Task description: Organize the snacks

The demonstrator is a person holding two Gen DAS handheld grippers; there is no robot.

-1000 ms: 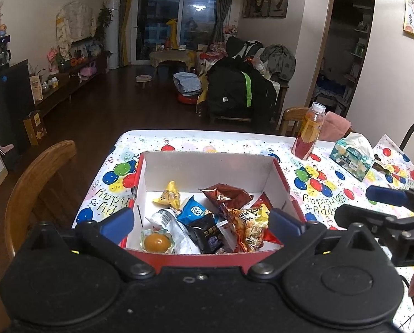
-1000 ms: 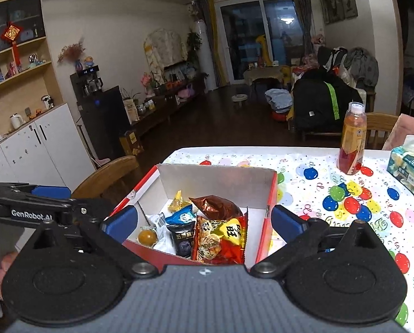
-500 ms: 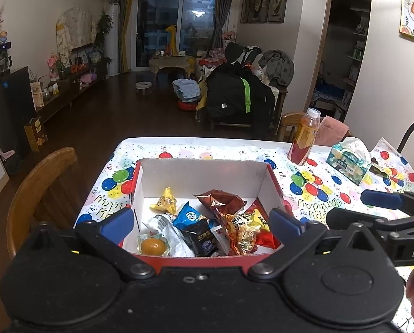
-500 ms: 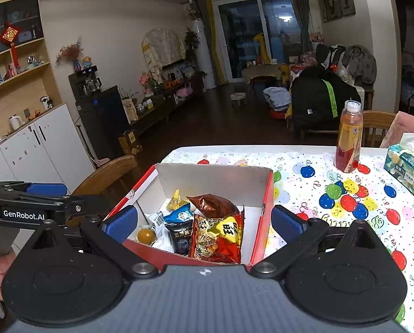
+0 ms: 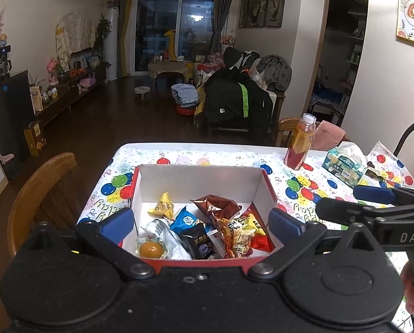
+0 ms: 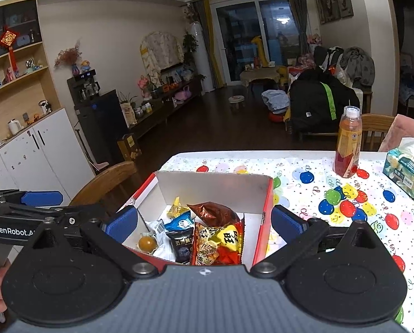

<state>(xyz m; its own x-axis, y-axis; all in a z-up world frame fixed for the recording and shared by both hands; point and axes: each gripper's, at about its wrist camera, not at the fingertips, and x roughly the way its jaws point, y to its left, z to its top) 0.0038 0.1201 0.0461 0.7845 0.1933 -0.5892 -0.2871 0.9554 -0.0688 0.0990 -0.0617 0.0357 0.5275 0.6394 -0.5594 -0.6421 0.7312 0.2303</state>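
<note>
Red-and-white box holds every snack, both tools idle

Cardboard box [image 5: 201, 177], lower centre on the tabletop [image 5: 312, 191], corrals the snack packets [image 5: 207, 230]. Left gripper [image 5: 201, 223] and right gripper [image 6: 204, 222] hover before it, jaws wide and empty, probably sizing up a pick.

Drink bottle [image 6: 348, 144] stands upright on the balloon tablecloth [image 6: 304, 166], tissue pack [image 6: 406, 170] nearby, wooden chair [image 5: 40, 191] alongside.
</note>
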